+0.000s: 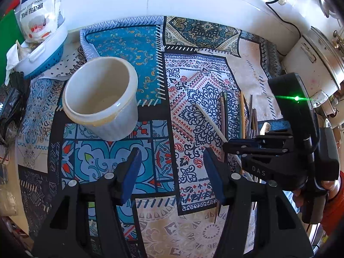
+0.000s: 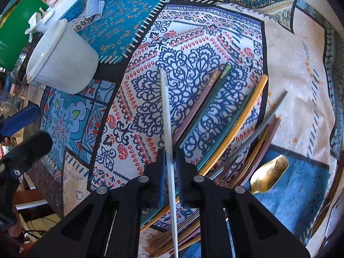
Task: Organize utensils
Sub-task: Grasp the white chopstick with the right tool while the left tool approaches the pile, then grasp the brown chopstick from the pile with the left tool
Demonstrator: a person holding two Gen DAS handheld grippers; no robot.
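1. The step in hand looked like the first pick-up from the loose pile: the right claw [image 2: 171, 167] was clenched on a white chopstick [image 2: 165, 107], its blue pads pressed against the stick on both sides. The stick ran from the middle of the right wrist view down past the bottom edge.

2. The left claw [image 1: 172, 167] stood released, with nothing between its pads, low in the left wrist view over the patterned cloth on the surface [image 1: 150, 43].

3. The other utensils lay just right of the white chopstick in a fan: coloured chopsticks [image 2: 215, 116] in pink, green, yellow and grey, with a gold spoon [image 2: 268, 174] at the lower right of the right wrist view. Some crossed one another, and the white stick seemed to lie over the bottom of the pile.

4. The likely holder, a white pot [image 1: 101, 99], stood upright and empty at centre left of the left wrist view, well apart from the pile.

5. The next move probably called for lifting the white stick clear without dragging its neighbours, then carrying it towards the pot and tipping it in end first.

6. Readable writing: "DAS" on the black body of the right claw, seen at the right of the left wrist view, and "FOOD" on a white bag [image 1: 38, 15] in the basket [image 1: 43, 58] at the upper left. The bag's other characters could not be made out.
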